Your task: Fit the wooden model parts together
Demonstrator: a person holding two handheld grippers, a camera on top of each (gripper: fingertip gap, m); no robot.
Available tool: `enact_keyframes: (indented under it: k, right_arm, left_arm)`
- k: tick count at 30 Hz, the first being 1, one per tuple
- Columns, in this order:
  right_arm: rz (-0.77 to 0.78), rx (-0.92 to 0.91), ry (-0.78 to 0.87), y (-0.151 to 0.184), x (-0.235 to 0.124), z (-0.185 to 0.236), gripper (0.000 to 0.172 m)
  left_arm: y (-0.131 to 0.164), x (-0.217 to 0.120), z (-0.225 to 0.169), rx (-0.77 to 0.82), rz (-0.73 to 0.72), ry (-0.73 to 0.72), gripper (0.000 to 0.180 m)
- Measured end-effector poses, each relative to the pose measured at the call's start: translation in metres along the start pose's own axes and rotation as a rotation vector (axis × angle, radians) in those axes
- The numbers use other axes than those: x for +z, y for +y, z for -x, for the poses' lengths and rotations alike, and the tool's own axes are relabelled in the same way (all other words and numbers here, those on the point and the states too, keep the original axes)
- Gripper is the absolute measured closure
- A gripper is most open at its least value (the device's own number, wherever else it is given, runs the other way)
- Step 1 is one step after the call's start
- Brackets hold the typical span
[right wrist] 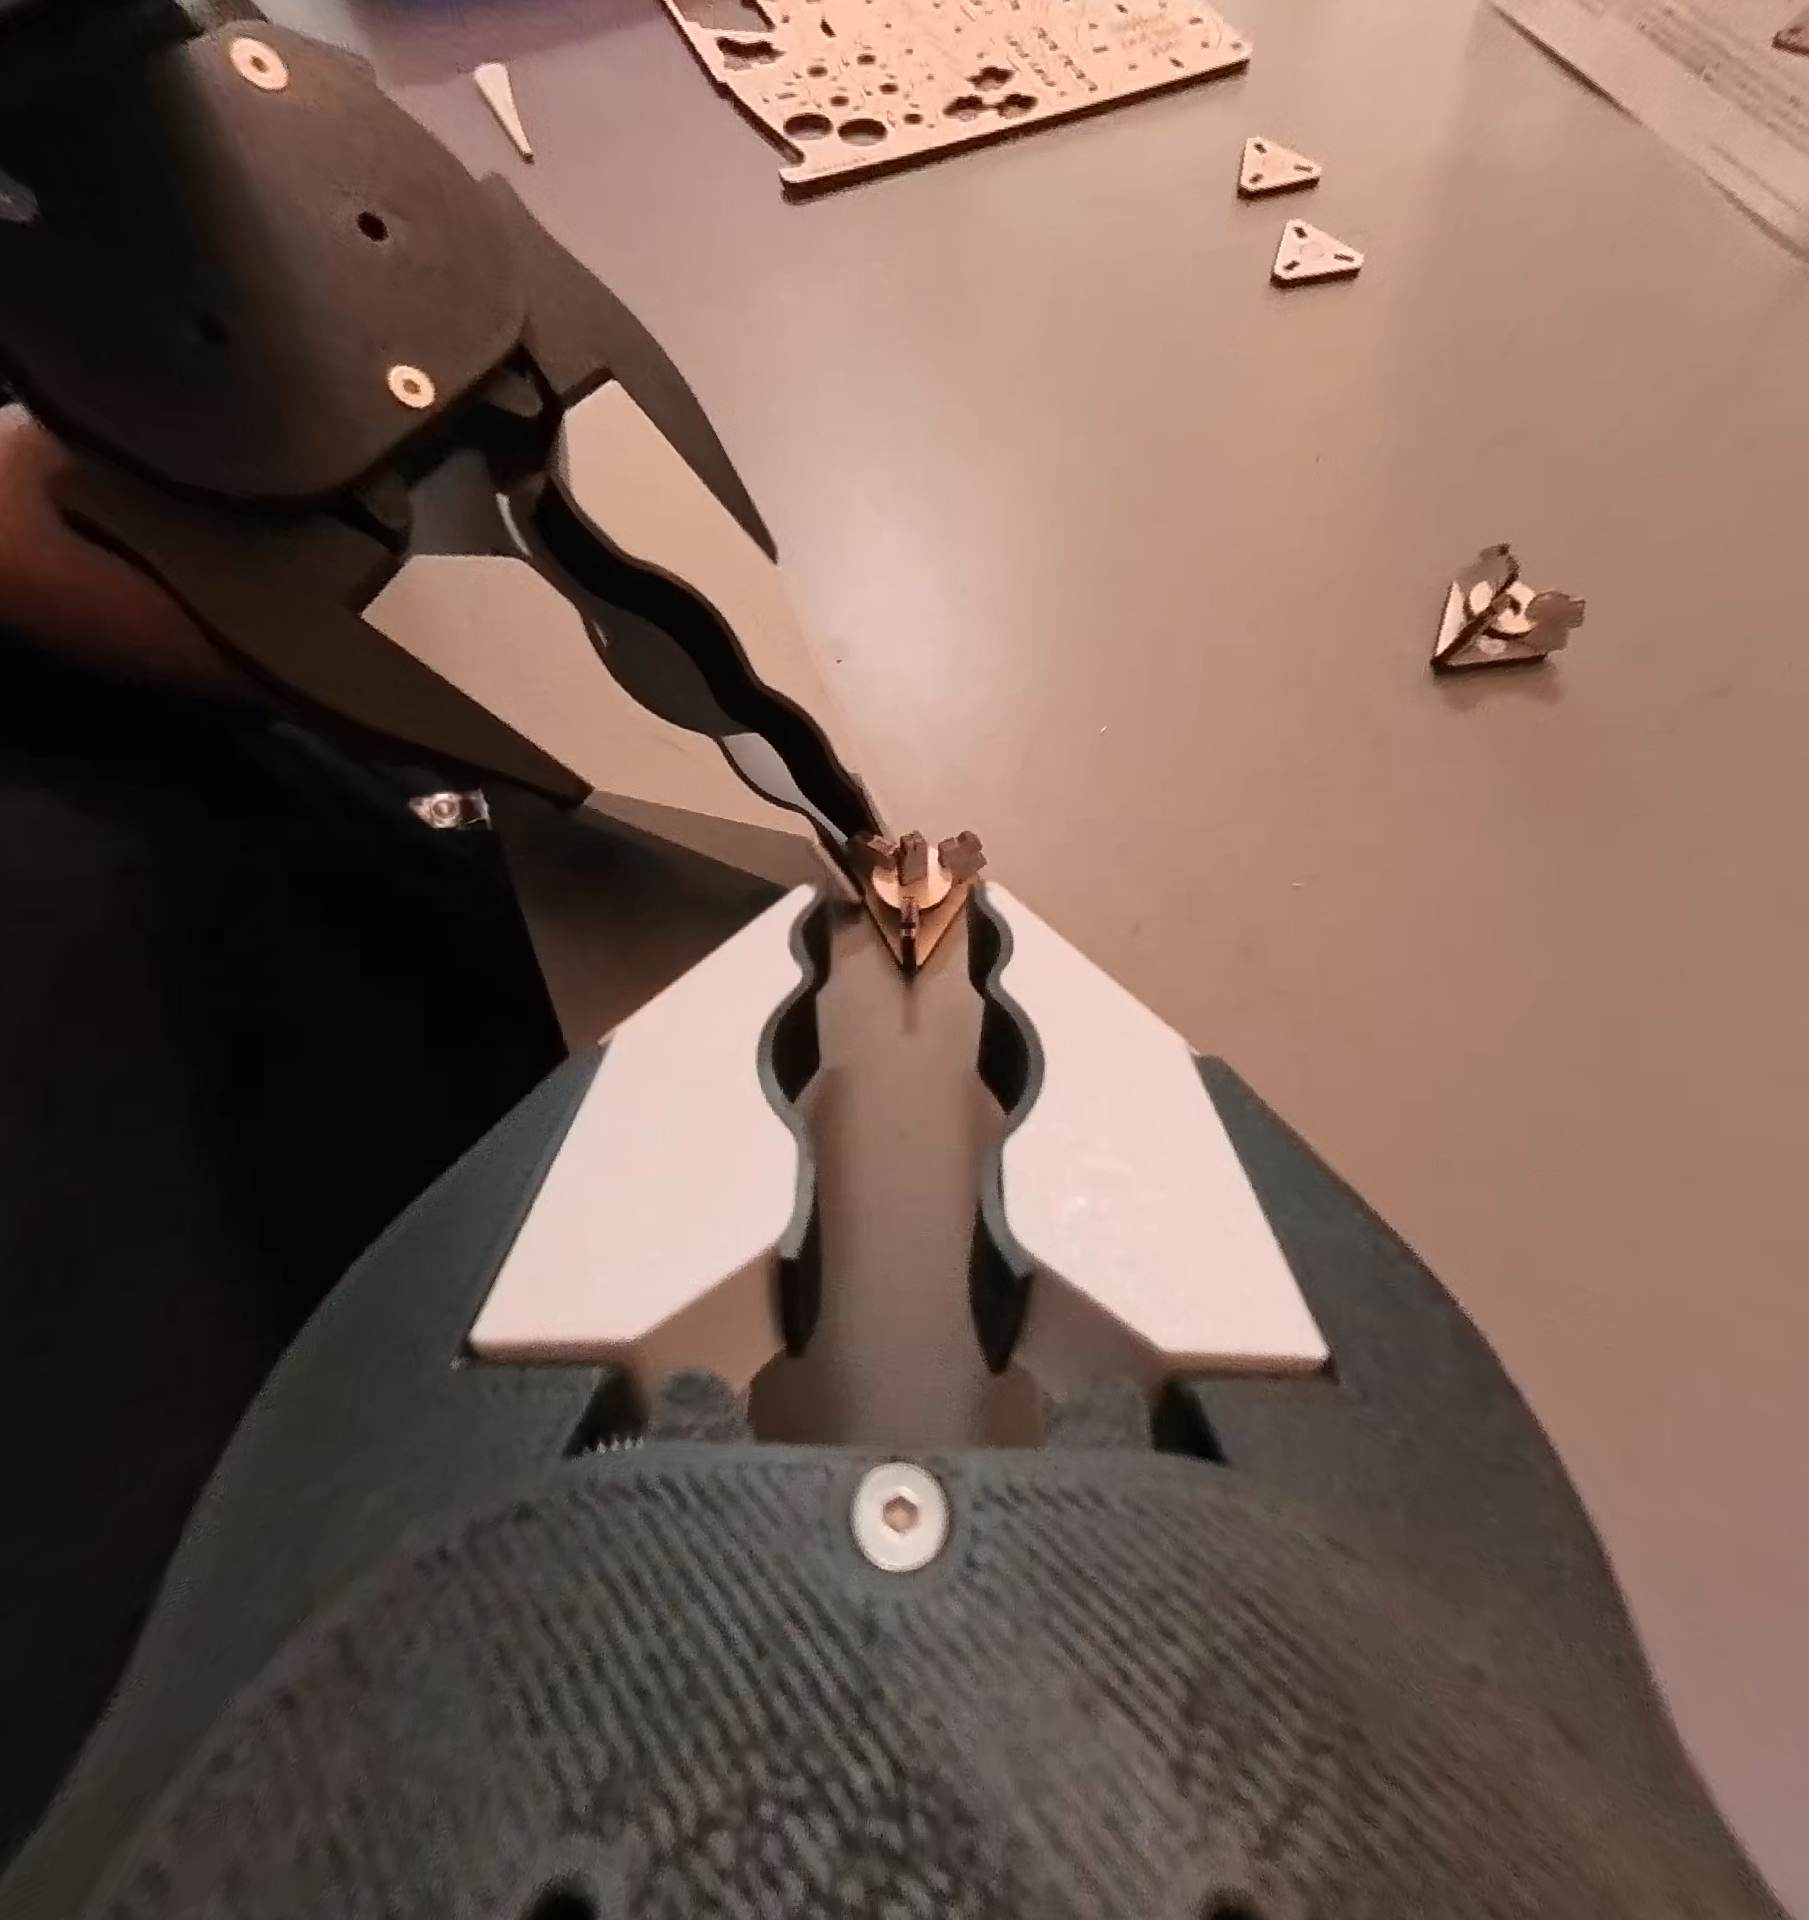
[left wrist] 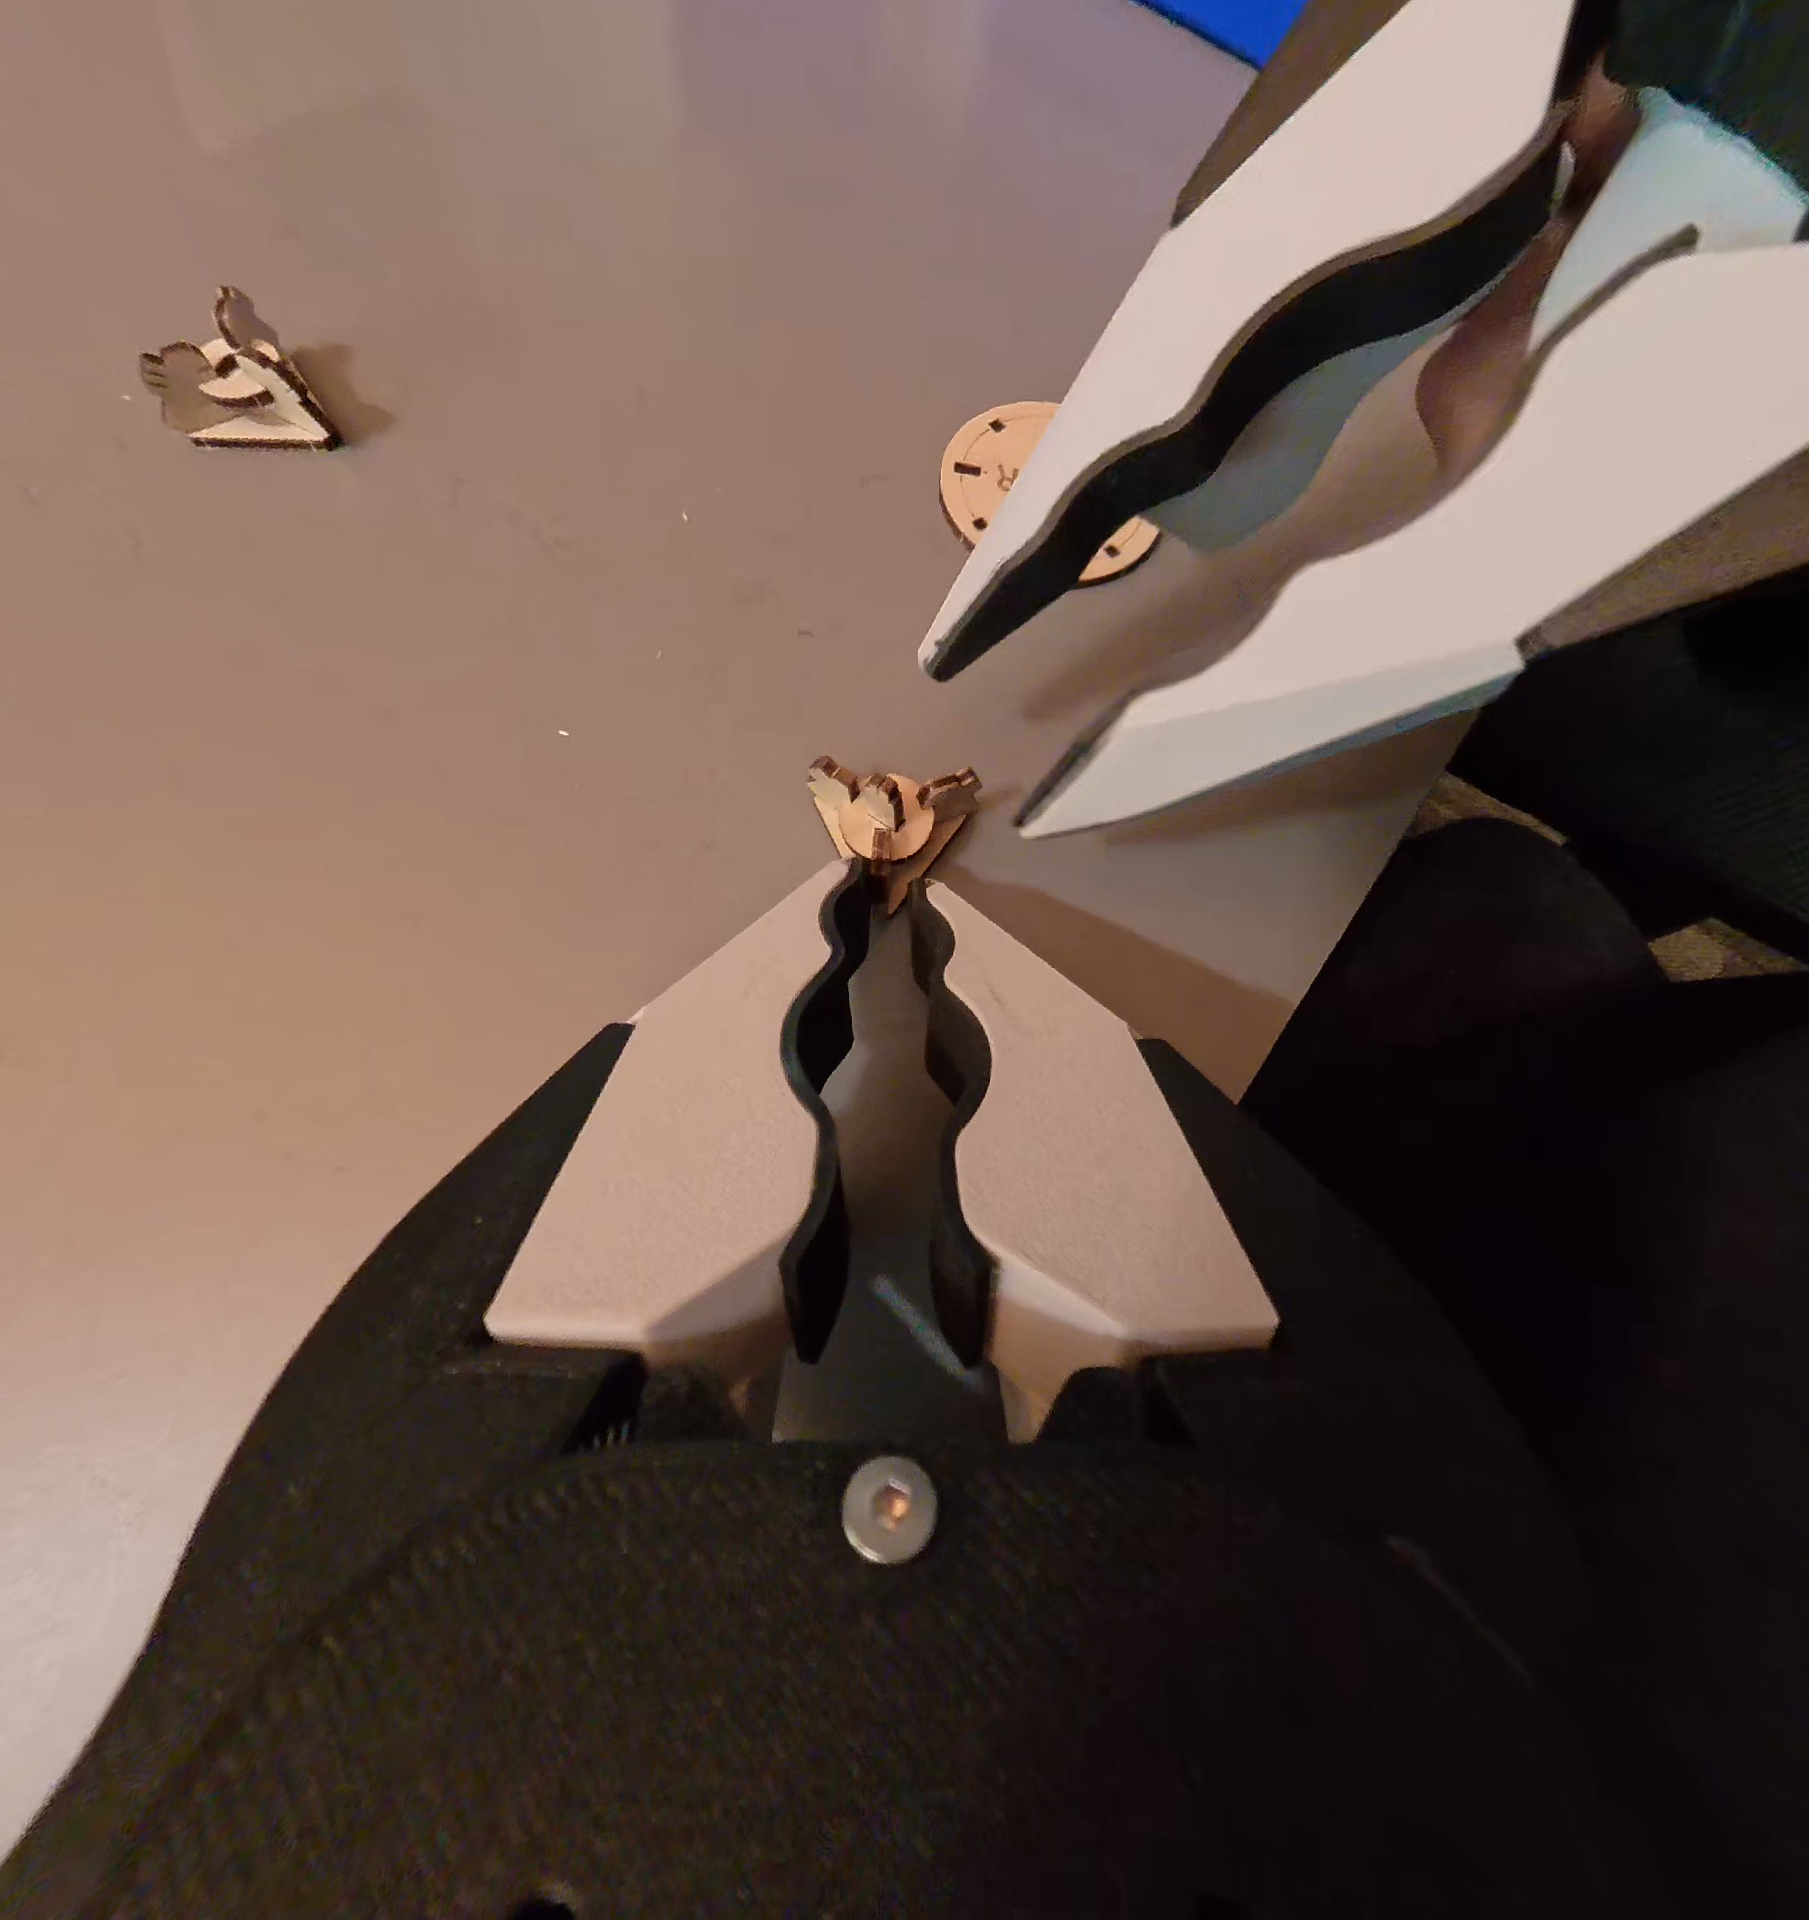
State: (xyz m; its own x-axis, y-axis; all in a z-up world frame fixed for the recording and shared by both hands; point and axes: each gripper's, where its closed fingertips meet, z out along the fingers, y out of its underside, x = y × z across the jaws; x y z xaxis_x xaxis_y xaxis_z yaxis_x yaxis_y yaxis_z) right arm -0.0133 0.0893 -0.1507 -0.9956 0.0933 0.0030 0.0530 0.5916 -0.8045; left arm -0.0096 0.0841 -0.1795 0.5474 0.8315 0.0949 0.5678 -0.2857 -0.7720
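Two flat triangles (right wrist: pixel 1279 166), right view only

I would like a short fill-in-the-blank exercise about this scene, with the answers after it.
1. The left gripper pinches a small triangular assembly made of ___.
2. The right gripper has its jaws ___.
3. A second assembly rests on the ___.
4. Behind the right gripper lies a flat disc, partly ___.
Answers: wood; open; table; hidden.

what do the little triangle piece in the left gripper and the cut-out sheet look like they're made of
Triangle piece: thin laser-cut plywood by the look, pale matte faces with dark, scorched-looking edges. Cut-out sheet: apparently the same plywood, flat and tan, punched with holes where parts came out.
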Motion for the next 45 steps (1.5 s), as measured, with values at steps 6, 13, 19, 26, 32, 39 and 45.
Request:
enact_keyframes:
  k: [6,13,19,26,32,39,45]
  right_arm:
    - [-0.022,-0.465,0.162,-0.004,-0.009,0.0,0.132]
    - [-0.102,-0.759,0.033,-0.014,-0.012,0.025,0.124]
    - [-0.152,-0.861,-0.052,-0.027,-0.017,0.04,0.134]
    - [-0.136,-0.896,-0.077,-0.027,-0.013,0.044,0.144]
    - [-0.15,-0.902,-0.08,-0.028,-0.015,0.044,0.154]
    - [-0.19,-0.805,-0.045,-0.036,-0.019,0.033,0.154]
    - [-0.216,-0.639,-0.078,-0.042,-0.024,0.031,0.154]
  left_arm:
    - [-0.006,-0.01,0.0,-0.171,-0.053,0.146,0.177]
    - [-0.024,-0.044,-0.016,-0.496,-0.105,0.583,0.177]
    - [-0.021,-0.056,-0.024,-0.547,-0.075,0.71,0.176]
    - [-0.023,-0.062,-0.033,-0.554,-0.07,0.796,0.176]
    - [-0.022,-0.063,-0.03,-0.568,-0.076,0.812,0.177]
    - [-0.03,-0.068,-0.025,-0.479,-0.179,0.762,0.145]
    - [-0.047,-0.076,-0.017,-0.149,-0.418,0.473,0.142]
